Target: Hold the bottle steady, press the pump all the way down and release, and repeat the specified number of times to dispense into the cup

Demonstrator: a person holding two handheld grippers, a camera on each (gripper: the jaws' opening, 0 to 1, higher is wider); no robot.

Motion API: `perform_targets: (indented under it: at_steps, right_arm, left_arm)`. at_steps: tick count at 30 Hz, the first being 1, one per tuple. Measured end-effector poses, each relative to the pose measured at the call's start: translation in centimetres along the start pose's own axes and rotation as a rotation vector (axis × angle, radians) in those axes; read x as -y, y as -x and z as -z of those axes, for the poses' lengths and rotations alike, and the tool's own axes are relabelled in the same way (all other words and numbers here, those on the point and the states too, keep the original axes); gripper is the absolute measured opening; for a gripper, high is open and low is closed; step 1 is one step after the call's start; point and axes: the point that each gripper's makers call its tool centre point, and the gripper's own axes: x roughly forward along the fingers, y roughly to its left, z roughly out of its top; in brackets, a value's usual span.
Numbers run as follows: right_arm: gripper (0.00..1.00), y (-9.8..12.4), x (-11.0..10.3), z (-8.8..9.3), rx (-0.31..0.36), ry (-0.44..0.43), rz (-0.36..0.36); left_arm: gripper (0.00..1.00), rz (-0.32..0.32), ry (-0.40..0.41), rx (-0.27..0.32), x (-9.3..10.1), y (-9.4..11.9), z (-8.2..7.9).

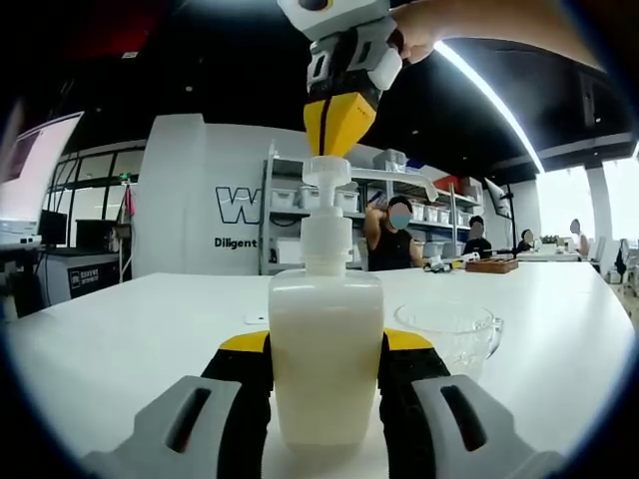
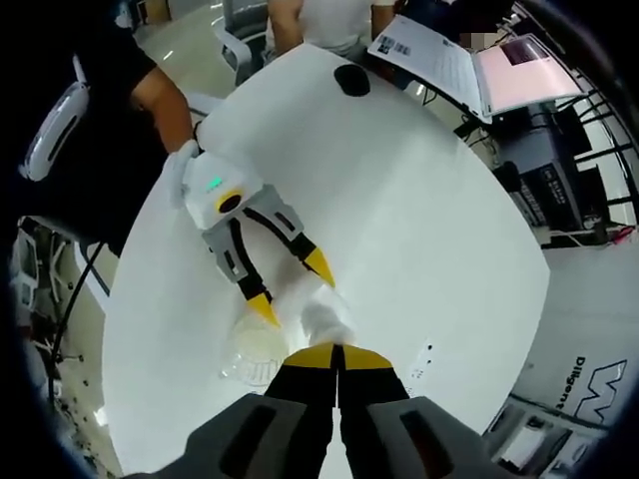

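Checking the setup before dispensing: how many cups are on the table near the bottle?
1: a clear glass cup on the white table, just right of the bottle in the left gripper view. Others could be hidden behind the bottle.

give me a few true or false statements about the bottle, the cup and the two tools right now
1. The left tool grips the bottle by its sides. True.
2. The right tool is off to the side on the table. False: it is shut and sits directly above the pump head.
3. The glass cup stands under the pump's spout. True.
4. The bottle lies on its side. False: it stands upright.
5. The bottle holds dark red liquid. False: it looks creamy white.
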Motion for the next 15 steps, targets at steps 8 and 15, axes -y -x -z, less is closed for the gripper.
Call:
perform_targets:
  at_steps: [8,15]
  right_arm:
    - [0.00,0.03,0.03,0.00,-0.003,-0.003,-0.009]
    - [0.00,-0.02,0.12,-0.09,-0.013,-0.020,-0.014]
  left_arm:
    - [0.39,0.000,0.000,0.000,-0.03,-0.02,-0.03]
    - [0.39,0.000,0.000,0.000,-0.05,0.01,-0.05]
